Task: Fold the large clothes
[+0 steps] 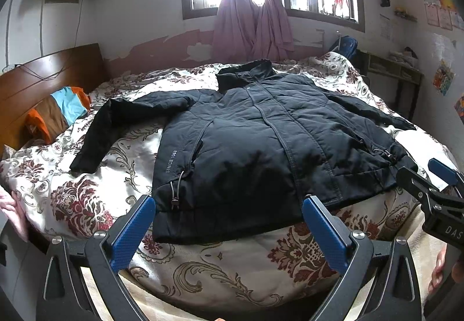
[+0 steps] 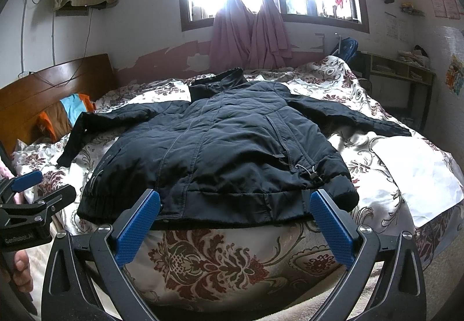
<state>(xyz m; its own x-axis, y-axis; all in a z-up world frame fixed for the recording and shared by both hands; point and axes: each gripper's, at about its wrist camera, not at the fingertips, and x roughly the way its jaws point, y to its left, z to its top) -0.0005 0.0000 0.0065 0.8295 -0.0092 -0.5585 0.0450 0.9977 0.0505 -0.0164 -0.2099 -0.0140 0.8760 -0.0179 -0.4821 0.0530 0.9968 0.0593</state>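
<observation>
A large dark padded jacket (image 1: 261, 141) (image 2: 232, 153) lies front up on the bed, zipped, collar toward the window, both sleeves spread out to the sides. My left gripper (image 1: 229, 208) is open, its blue pads just short of the jacket's hem, holding nothing. My right gripper (image 2: 236, 205) is open too, its tips at the hem's near edge with nothing between them. The right gripper (image 1: 435, 176) shows at the right edge of the left wrist view; the left gripper (image 2: 32, 187) shows at the left edge of the right wrist view.
The bed carries a floral cream and maroon quilt (image 1: 95, 199) (image 2: 208, 257). A wooden headboard (image 1: 49, 80) and an orange-blue pillow (image 1: 61, 112) are at the left. A window with pink curtains (image 1: 252, 28) is behind; a desk (image 2: 406, 74) stands at the right. A hand (image 2: 21, 271) holds the left gripper.
</observation>
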